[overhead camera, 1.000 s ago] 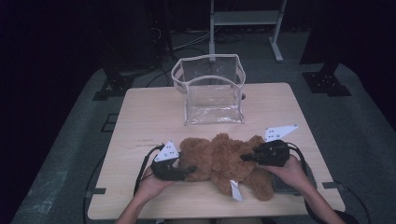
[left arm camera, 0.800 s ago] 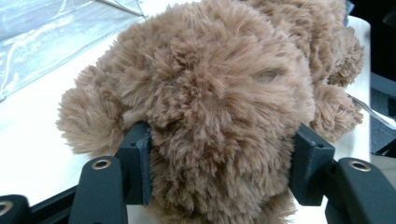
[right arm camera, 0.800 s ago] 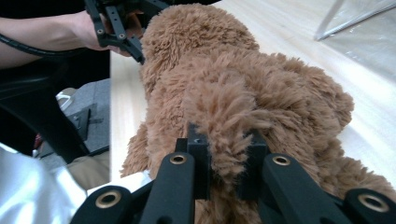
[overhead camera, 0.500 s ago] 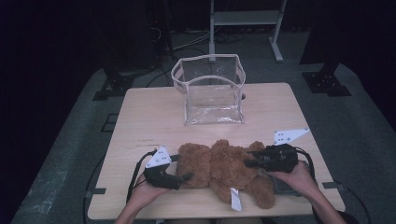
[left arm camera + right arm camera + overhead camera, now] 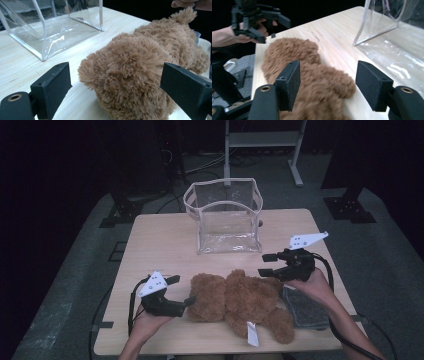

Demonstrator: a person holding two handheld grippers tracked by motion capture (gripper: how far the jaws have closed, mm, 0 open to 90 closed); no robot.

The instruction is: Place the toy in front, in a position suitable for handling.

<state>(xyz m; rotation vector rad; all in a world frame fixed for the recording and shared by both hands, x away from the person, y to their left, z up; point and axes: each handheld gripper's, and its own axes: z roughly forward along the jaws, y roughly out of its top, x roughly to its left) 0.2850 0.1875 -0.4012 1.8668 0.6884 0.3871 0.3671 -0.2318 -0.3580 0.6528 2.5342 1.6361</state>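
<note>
A brown teddy bear (image 5: 240, 302) lies on its side on the wooden table (image 5: 160, 245), near the front edge, with a white tag (image 5: 252, 334) by its leg. My left gripper (image 5: 181, 290) stands open at the bear's head; its jaws have just been opening. In the left gripper view the head (image 5: 130, 75) sits between the pads (image 5: 52, 87) without touching them. My right gripper (image 5: 266, 264) hangs open above the bear's other end; its jaws have also just been opening. In the right gripper view the fur (image 5: 317, 95) lies below the spread pads (image 5: 372, 85).
A clear plastic bag (image 5: 225, 215) with a white rim stands open at the back middle of the table. A grey cloth pad (image 5: 305, 309) lies under the right hand. The left gripper (image 5: 259, 21) appears far off in the right gripper view.
Both grippers have opened and let go of the bear. The left one drew back to the left. The right one rose and moved right. The bear now rests on the table.
</note>
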